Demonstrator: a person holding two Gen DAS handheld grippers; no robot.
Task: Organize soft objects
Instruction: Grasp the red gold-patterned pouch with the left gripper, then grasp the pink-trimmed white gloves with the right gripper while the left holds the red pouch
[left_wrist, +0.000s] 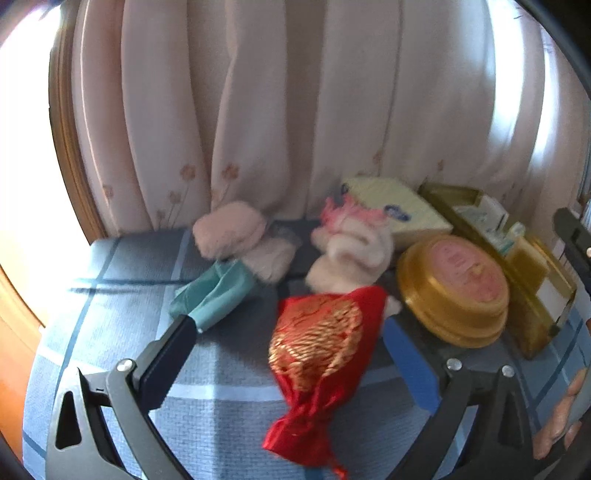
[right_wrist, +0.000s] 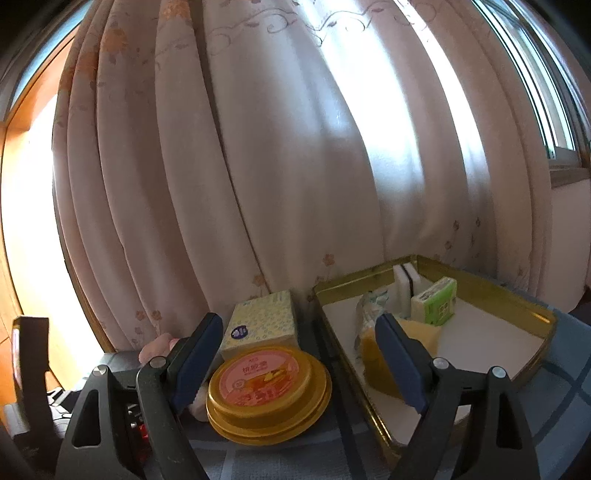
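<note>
In the left wrist view a red and gold drawstring pouch (left_wrist: 317, 343) lies on the blue checked cloth between the fingers of my open left gripper (left_wrist: 291, 328), touching neither. Behind it sit a white plush toy with pink ears (left_wrist: 351, 258), a pink fluffy toy (left_wrist: 236, 232) and a teal cloth (left_wrist: 218, 291) that lies at the left fingertip. In the right wrist view my right gripper (right_wrist: 295, 343) is open and empty above a round gold tin (right_wrist: 266, 391). A gold tray (right_wrist: 532, 314) at the right holds a yellow sponge (right_wrist: 417, 332), a green packet (right_wrist: 436, 302) and white blocks.
A yellow tissue pack (right_wrist: 262, 321) stands behind the gold tin; it also shows in the left wrist view (left_wrist: 395, 206). Pale curtains (right_wrist: 295, 166) hang close behind the table. The tin (left_wrist: 454, 288) and tray (left_wrist: 532, 280) crowd the right side.
</note>
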